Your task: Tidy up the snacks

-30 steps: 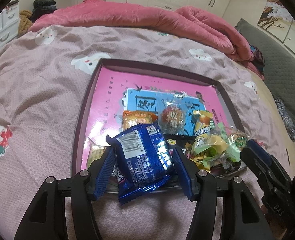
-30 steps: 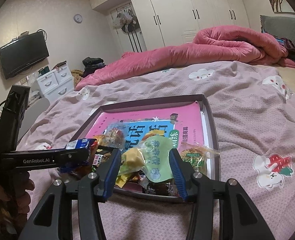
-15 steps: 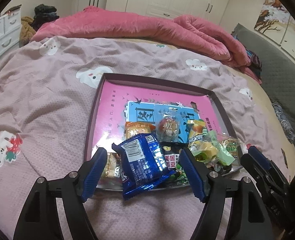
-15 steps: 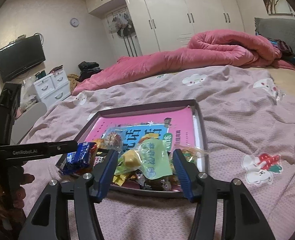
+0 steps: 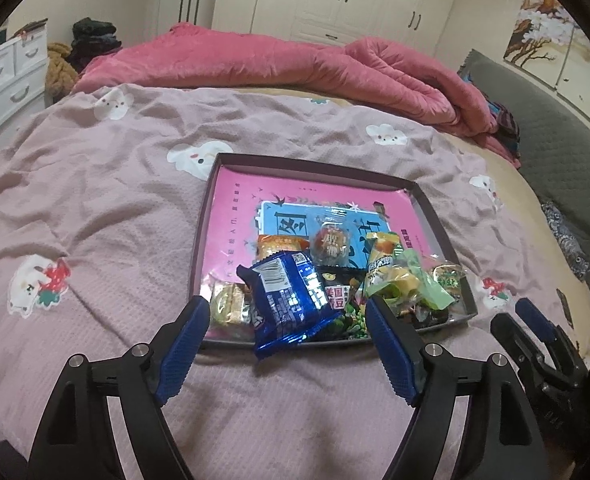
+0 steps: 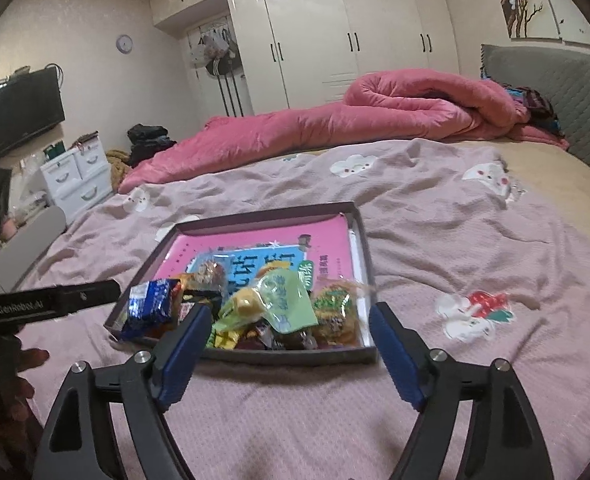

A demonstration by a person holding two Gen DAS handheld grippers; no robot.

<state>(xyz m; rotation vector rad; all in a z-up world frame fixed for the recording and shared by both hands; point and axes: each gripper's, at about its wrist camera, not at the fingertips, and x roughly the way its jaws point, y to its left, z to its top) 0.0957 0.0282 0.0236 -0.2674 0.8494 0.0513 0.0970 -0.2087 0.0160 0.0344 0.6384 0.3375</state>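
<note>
Blue-padded jaws of the left gripper (image 5: 287, 344) are spreading wide at the bottom centre of the left wrist view, pinching nothing; the blue foil snack packet (image 5: 289, 300) is lying between and just beyond them, its lower edge hanging over the near rim of the shallow dark tray (image 5: 199, 264), probably because it is being let go there. The other snacks are heaped along the tray's near edge on the pink book cover (image 5: 239, 208), likely gathered into one pile. The tray is sitting on the mauve bedspread (image 5: 95, 220).

In the right wrist view, the right gripper (image 6: 287, 350) is opening at the bottom centre as well, with nothing clamped; the green sweets bag (image 6: 283, 304) is resting on the heap at centre frame, clear of the pads. At the left edge the left gripper's black finger is reaching toward the blue foil snack packet.
</note>
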